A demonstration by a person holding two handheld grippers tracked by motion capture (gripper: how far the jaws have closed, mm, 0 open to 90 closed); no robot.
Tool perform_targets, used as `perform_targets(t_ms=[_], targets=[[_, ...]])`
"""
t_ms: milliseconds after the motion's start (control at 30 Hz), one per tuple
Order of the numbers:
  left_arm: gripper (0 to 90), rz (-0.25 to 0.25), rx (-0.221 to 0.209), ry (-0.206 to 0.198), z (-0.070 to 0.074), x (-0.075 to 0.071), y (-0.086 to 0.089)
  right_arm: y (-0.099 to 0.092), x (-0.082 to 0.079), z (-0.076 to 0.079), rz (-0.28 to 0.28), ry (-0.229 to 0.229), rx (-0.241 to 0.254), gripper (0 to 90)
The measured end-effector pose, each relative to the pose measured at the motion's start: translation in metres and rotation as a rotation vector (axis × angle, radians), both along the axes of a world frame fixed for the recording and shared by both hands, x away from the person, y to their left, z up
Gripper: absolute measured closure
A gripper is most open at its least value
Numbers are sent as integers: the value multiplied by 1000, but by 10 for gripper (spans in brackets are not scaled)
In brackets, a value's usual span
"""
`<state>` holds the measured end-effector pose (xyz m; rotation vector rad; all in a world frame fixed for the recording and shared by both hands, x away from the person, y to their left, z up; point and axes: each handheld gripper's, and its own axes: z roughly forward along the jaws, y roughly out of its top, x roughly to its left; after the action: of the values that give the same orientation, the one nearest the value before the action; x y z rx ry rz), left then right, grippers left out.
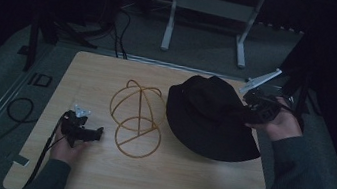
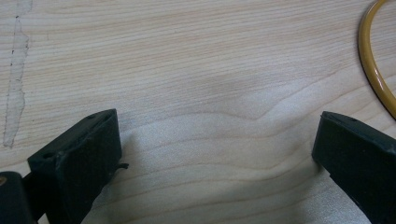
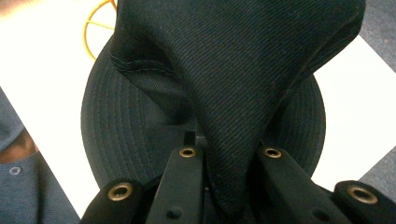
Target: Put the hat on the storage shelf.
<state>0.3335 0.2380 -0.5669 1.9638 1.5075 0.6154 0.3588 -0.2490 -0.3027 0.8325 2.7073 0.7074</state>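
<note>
The right gripper [image 1: 256, 105] has its jaws pinched tight on a fold of the hat [image 1: 211, 118] at the crown, and in the right gripper view the cloth [image 3: 233, 93] rises out of the jaws in a peak while the brim spreads flat below. The hat sits at the right of the worktop [image 1: 168, 185], and the wire stand [image 1: 135, 120] lies just to its left, brim edge close to the wire or touching it, so the carry looks to run leftward across the worktop. The left gripper [image 1: 81, 129] rests left of the stand, jaws wide apart and empty over bare wood; its own view catches an arc of the stand's ring [image 2: 373, 70] at the right edge. The worktop is pale wood, the room around it dark, with a white frame [image 1: 208, 19] on the floor beyond
</note>
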Motion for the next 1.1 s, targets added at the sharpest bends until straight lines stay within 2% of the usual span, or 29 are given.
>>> perform_targets(t_ms=[467,867,1100], targets=[[15,-1,1,0,0,0,0,-11,-6,19,10,-38,42,858],[15,0,1,0,0,0,0,-12,-10,31,25,-67,83,858],[15,-1,1,1,0,0,0,-12,-14,41,54,-81,104,858]])
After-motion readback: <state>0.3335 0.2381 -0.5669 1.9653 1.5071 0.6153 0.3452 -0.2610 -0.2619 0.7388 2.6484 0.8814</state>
